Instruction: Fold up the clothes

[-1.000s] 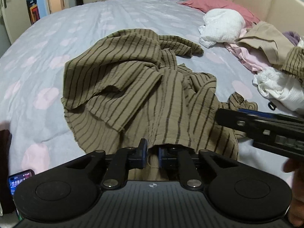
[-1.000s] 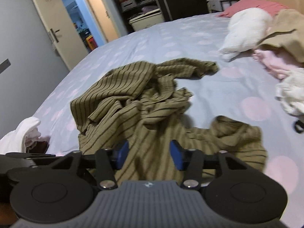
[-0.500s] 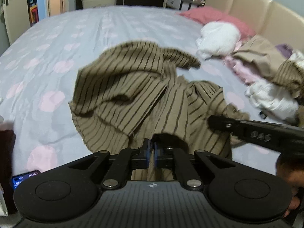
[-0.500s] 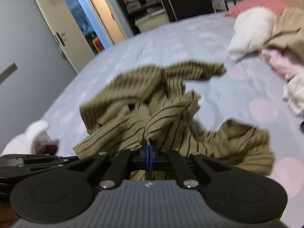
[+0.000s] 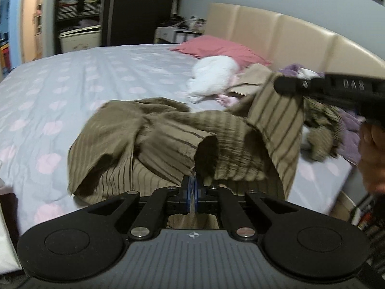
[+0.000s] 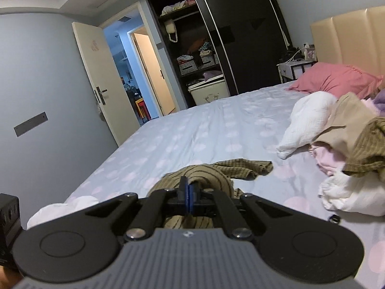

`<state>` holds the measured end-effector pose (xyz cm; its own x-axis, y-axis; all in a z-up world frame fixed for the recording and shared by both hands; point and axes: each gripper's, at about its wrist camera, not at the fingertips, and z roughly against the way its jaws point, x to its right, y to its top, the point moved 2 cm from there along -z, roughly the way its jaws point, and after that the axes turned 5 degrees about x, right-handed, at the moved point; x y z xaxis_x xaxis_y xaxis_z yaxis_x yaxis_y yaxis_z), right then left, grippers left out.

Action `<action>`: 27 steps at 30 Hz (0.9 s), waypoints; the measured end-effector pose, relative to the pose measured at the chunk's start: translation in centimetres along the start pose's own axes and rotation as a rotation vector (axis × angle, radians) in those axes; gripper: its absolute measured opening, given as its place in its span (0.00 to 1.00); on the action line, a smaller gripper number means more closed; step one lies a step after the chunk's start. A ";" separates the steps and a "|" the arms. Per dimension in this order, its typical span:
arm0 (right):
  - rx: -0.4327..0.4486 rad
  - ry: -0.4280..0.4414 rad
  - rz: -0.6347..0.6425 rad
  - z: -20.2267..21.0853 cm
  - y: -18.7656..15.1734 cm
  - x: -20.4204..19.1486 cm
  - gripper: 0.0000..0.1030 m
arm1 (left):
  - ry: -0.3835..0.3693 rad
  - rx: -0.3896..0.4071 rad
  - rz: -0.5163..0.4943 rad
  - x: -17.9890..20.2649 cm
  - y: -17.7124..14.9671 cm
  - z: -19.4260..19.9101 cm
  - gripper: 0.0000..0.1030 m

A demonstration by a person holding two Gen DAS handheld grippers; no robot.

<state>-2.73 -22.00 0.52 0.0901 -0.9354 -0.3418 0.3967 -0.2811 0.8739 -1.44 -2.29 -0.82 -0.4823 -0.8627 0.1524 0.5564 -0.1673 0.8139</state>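
An olive-brown striped garment [image 5: 168,139] is lifted off the pale blue bed [image 5: 72,79] by both grippers, and its far part still drags on the sheet. My left gripper [image 5: 193,184] is shut on a hem of it at the bottom centre. My right gripper [image 6: 188,196] is shut on another edge; the same garment [image 6: 231,168] hangs below it, mostly hidden by the gripper body. In the left wrist view the right gripper [image 5: 286,85] shows at the upper right, cloth hanging from its tip, with a hand [image 5: 373,154] behind it.
A heap of unfolded clothes [image 6: 341,144] lies by the headboard: white, beige, pink, purple and another striped piece. A pink pillow [image 6: 336,79] sits behind it. White cloth [image 6: 62,207] lies at the near left bed edge. A dark wardrobe [image 6: 240,36] and an open door [image 6: 96,79] stand beyond.
The right gripper went from open to shut on the garment; the left tightened fully. Both then rose, lifting the striped garment off the bed, and the views tilted up toward the headboard and wardrobe.
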 end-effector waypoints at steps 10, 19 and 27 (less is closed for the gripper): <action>-0.093 -0.054 -0.017 2.7 -3.7 2.6 0.02 | -0.122 -0.205 -0.098 2.9 -5.2 -1.9 0.10; -0.188 -0.173 -0.001 -0.1 -7.0 4.4 0.36 | 0.041 -0.136 -0.095 -1.1 -1.7 -1.9 0.44; -0.118 -0.158 0.028 -2.5 -5.2 3.9 0.46 | 0.094 -0.085 -0.154 -1.9 3.8 -8.2 0.47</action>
<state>-2.16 -23.66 -6.20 -0.0384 -0.9672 -0.2510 0.5008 -0.2360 0.8328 7.14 -5.14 -2.57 -0.5033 -0.8637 -0.0263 0.5382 -0.3371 0.7725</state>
